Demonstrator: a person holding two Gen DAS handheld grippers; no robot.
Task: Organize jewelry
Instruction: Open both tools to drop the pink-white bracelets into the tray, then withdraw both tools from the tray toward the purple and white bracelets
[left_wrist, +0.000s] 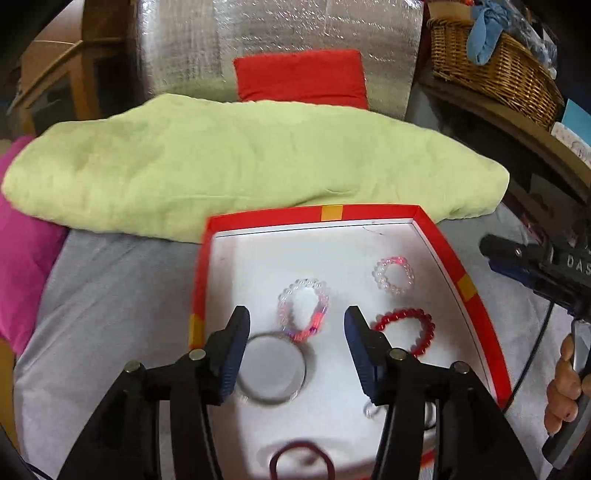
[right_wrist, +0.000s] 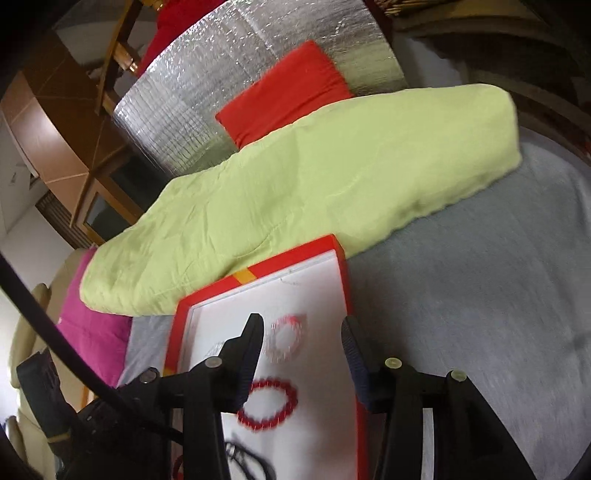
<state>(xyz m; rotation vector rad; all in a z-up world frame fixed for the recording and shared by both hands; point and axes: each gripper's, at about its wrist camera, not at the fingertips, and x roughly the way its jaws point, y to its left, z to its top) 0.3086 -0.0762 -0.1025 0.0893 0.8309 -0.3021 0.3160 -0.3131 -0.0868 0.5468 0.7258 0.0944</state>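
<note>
A red-rimmed box (left_wrist: 465, 284) with a white floor lies on the grey bedsheet. In it lie a clear and pink bead bracelet (left_wrist: 304, 308), a second pale bead bracelet (left_wrist: 393, 275), a red bead bracelet (left_wrist: 406, 328), a clear bangle (left_wrist: 271, 371) and a dark ring (left_wrist: 301, 461). My left gripper (left_wrist: 295, 328) is open and empty, hovering above the clear bangle and the pink bracelet. My right gripper (right_wrist: 303, 336) is open and empty above the box's right side (right_wrist: 349, 295); the pale bracelet (right_wrist: 286, 338) and the red bracelet (right_wrist: 269, 404) show below it. The right gripper also shows in the left wrist view (left_wrist: 491, 254).
A folded light-green blanket (left_wrist: 240, 162) lies just behind the box, a red cushion (left_wrist: 301, 79) and silver foil sheet behind that. A magenta cloth (left_wrist: 22, 240) is at the left. A wicker basket (left_wrist: 495, 70) stands on a shelf at the right. Grey sheet (right_wrist: 480, 288) spreads right of the box.
</note>
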